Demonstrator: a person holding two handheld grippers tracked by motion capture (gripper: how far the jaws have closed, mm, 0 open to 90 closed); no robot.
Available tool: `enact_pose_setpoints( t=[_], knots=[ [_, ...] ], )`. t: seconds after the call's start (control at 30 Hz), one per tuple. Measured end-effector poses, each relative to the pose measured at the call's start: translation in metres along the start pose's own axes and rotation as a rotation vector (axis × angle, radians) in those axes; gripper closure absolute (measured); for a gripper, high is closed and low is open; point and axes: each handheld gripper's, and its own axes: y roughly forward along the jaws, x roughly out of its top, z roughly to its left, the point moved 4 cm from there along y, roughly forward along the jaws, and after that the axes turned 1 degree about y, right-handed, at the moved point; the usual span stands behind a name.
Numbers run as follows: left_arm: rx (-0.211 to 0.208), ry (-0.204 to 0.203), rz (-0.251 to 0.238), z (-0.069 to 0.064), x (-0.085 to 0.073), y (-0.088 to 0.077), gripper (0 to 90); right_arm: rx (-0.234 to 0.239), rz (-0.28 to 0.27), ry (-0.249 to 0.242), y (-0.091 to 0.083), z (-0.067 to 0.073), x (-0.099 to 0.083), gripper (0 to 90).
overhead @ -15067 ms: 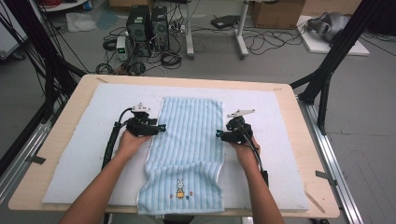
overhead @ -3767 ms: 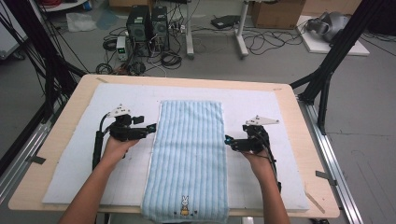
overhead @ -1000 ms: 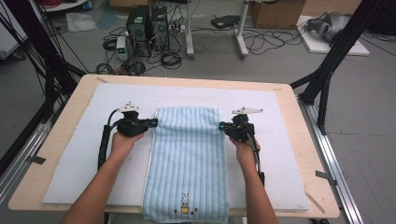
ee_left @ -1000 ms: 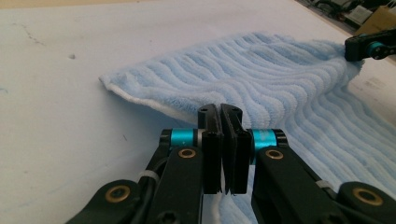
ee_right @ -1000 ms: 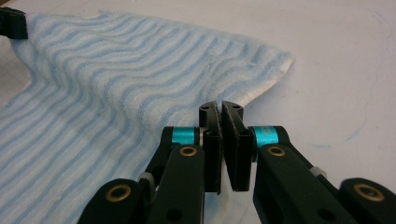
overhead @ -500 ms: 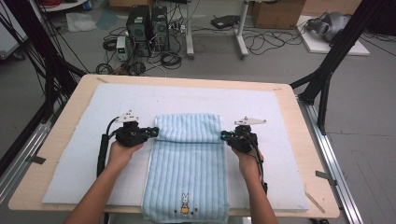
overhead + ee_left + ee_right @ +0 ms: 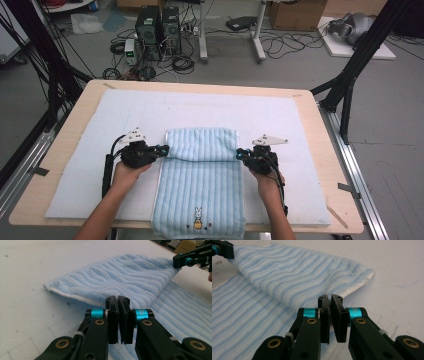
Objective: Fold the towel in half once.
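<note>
Both the left gripper [image 7: 162,149] and right gripper [image 7: 241,154] clamp the far corners of the striped blue towel [image 7: 200,190], whose long axis runs toward the person, the folded-over end carried between them.

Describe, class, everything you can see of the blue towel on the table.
The towel is light blue terry cloth with ribbed lengthwise stripes, a white edge and a small rabbit motif near the end closest to the person. It lies flat on the white mat, that near end hanging slightly over the table edge. Its far end is folded back toward the person in a soft, raised flap. The left gripper and the right gripper, fingers shut, pinch the flap's two corners.
</note>
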Motion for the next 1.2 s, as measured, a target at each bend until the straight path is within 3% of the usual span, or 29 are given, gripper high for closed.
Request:
enact_pose_setpoints(
  t=[0.13,0.5,0.7,0.77,0.83,0.9,1.07,1.2],
  knots=[
    [-0.008,0.0,0.017,-0.003,-0.008,-0.002,85.9,0.006,0.003,0.001,0.0,0.004,-0.007,85.6],
    [-0.045,0.009,0.001,-0.015,-0.019,-0.013,85.8,0.025,-0.008,0.001,-0.011,0.013,-0.022,85.5],
    [-0.054,0.006,0.016,-0.016,-0.027,-0.014,85.3,0.024,0.015,-0.01,-0.013,0.016,-0.028,84.4],
    [-0.067,-0.009,0.022,-0.015,-0.026,-0.013,78.0,0.023,0.007,-0.004,-0.013,0.016,-0.028,78.4],
    [-0.039,-0.036,0.023,-0.011,-0.024,-0.011,58.3,0.02,-0.005,0.006,-0.014,0.016,-0.026,72.8],
    [-0.021,-0.055,0.013,-0.007,-0.021,-0.01,50.7,0.011,-0.02,0.016,-0.014,0.015,-0.022,68.2],
    [0.01,-0.061,-0.015,0.001,-0.005,-0.009,45.4,-0.032,-0.045,0.044,-0.012,0.008,-0.007,57.2],
    [0.016,-0.096,-0.008,0.01,0.007,0.0,43.8,-0.056,-0.007,0.078,0.0,-0.003,0.004,52.6]
  ],
)
